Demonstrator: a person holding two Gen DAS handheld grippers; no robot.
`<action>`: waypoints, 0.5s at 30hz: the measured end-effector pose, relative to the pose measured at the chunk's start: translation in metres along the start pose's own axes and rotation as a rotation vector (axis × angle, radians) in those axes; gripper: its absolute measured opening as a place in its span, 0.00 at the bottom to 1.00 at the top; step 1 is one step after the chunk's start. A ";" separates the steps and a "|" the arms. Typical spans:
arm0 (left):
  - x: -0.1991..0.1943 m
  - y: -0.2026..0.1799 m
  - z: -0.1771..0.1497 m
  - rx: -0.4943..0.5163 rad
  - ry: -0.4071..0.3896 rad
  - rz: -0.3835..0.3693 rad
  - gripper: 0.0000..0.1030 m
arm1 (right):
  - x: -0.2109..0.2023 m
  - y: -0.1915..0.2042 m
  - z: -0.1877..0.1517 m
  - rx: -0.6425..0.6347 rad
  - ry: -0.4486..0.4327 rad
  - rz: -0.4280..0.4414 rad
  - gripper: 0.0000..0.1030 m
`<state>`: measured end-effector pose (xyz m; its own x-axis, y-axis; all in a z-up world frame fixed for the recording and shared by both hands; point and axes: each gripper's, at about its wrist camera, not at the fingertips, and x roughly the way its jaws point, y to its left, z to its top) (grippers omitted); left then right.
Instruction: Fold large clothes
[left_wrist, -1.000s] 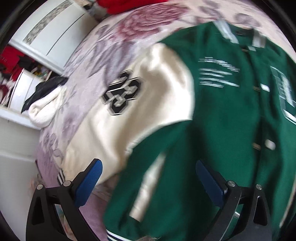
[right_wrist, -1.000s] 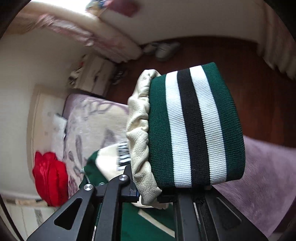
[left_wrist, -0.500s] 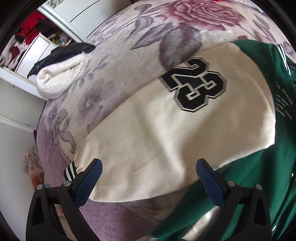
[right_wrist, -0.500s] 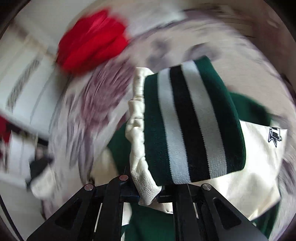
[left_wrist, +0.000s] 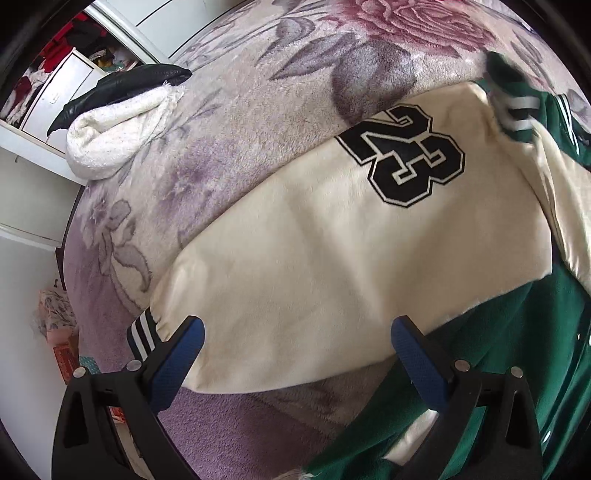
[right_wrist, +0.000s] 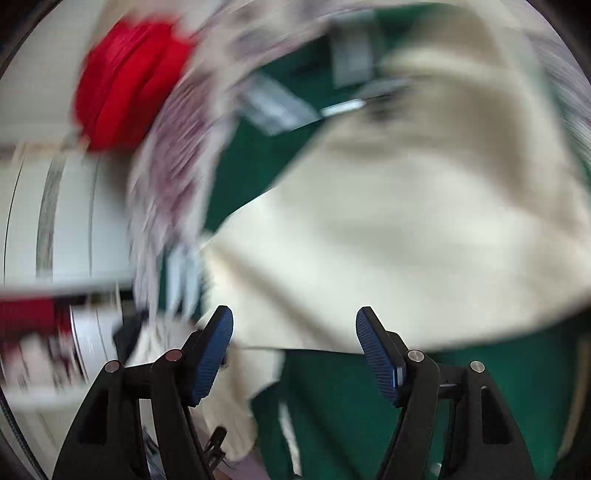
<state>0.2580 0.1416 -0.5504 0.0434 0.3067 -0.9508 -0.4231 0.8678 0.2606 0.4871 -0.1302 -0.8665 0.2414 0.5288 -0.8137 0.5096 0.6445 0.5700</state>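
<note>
A green varsity jacket (left_wrist: 517, 369) with cream sleeves lies on a floral bedspread (left_wrist: 258, 110). One cream sleeve (left_wrist: 332, 258) with a black "23" patch (left_wrist: 406, 155) lies stretched out, its striped cuff (left_wrist: 142, 334) by my left gripper. My left gripper (left_wrist: 295, 350) is open and empty just above that sleeve. The other sleeve's striped cuff (left_wrist: 513, 107) lies across the jacket at the upper right. In the blurred right wrist view, my right gripper (right_wrist: 295, 343) is open and empty over the cream sleeve (right_wrist: 406, 240) and green body (right_wrist: 351, 406).
A white fleece and black garment (left_wrist: 122, 122) lie at the bed's left edge. A red garment (right_wrist: 125, 77) lies on the bed farther off. White cabinets (left_wrist: 66, 85) stand beside the bed. Boxes (left_wrist: 66, 358) sit on the floor at left.
My right gripper opened and let go of the striped cuff, which now lies on the jacket. My left gripper swung left along the "23" sleeve toward its cuff.
</note>
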 end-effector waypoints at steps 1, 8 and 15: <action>0.002 -0.001 -0.002 0.004 0.005 0.007 1.00 | -0.007 -0.031 0.002 0.086 -0.004 -0.003 0.69; 0.015 -0.015 -0.010 0.038 0.053 0.023 1.00 | 0.013 -0.127 0.021 0.318 -0.039 0.203 0.19; 0.008 -0.008 -0.012 -0.018 0.059 0.023 1.00 | -0.047 -0.166 0.031 0.444 -0.405 0.199 0.08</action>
<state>0.2515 0.1323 -0.5624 -0.0199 0.3022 -0.9530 -0.4393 0.8536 0.2799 0.4168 -0.2791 -0.9261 0.6158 0.3082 -0.7251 0.6958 0.2190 0.6841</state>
